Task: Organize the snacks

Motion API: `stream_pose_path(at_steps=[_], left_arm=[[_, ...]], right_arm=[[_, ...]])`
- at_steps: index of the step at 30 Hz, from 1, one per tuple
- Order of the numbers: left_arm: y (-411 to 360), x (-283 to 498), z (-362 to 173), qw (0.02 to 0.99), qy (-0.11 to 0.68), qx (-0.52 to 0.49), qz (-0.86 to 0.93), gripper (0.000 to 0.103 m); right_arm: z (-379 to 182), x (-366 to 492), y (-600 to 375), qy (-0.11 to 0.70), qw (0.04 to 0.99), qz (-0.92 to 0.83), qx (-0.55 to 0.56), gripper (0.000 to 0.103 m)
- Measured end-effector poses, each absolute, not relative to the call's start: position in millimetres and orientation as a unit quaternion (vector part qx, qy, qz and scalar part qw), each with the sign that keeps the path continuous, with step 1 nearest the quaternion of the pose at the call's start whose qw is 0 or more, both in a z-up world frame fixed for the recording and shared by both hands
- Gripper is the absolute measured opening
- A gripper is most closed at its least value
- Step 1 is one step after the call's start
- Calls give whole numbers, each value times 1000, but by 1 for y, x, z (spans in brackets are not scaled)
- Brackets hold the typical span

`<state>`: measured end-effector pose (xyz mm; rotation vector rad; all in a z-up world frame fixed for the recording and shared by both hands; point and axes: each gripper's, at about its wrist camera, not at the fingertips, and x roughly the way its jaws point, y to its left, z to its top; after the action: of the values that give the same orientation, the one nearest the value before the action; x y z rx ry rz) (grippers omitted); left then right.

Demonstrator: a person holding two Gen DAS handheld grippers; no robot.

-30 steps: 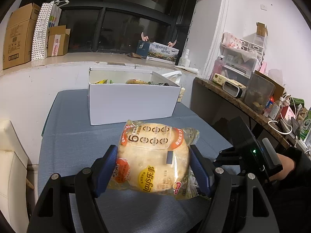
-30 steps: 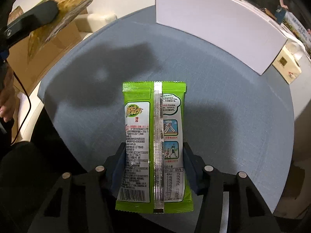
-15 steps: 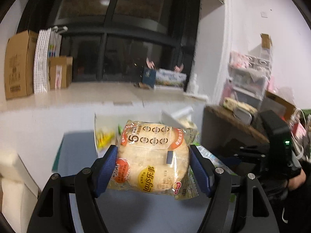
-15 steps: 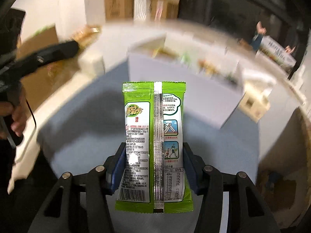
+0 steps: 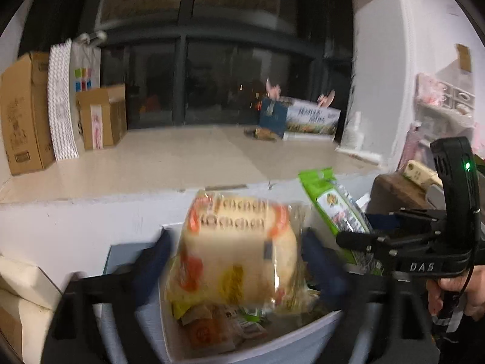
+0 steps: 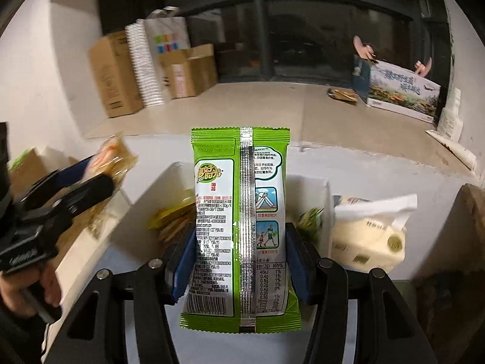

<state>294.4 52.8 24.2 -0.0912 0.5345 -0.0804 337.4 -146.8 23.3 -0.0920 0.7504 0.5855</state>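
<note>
— What is the left gripper doing?

— Its jaws are opening. The bread bag sits between them, low in the middle of the left picture, right over the white box. The blue pads look pulled away from the bag's sides, so it is let go. It is blurry, though.

— And the right gripper?

— Its jaws are opening a bit too, but the pads still touch the green snack pack. The pack stands up in the middle of the right picture, above the box.

— What is in the box?

— More snack packets, down at the bottom. A tissue pack lies just right of the box.
</note>
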Motion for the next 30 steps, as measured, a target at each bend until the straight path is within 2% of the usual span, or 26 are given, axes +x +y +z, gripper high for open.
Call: stream_pose_path(at_steps=[1,2,4,8,12,16,21,30], left_arm=[[56,304,20,959,275,-50,-37,103],[59,306,17,957,282,-55,-36,103],[67,312,7,950,300,-76,-29,103],[74,300,-3,952,293,-88,-21,103],[76,271,-1,958,268,-100,-18,103],[59,227,17,971,232,-61,14,103],[39,159,34,984,174,-45,15,103],[25,81,31,968,238,-76,3,103]], right_arm=[[17,347,-146,367,884,285,-36,72],[14,356,-145,375,882,284,-31,88],[7,364,-147,373,890,258,-31,103],[0,365,-162,372,891,261,5,103],[7,346,-172,337,906,256,12,103],[21,302,-163,287,929,229,-49,103],[38,244,-161,245,937,245,-49,103],[53,150,-176,207,951,225,-53,103]])
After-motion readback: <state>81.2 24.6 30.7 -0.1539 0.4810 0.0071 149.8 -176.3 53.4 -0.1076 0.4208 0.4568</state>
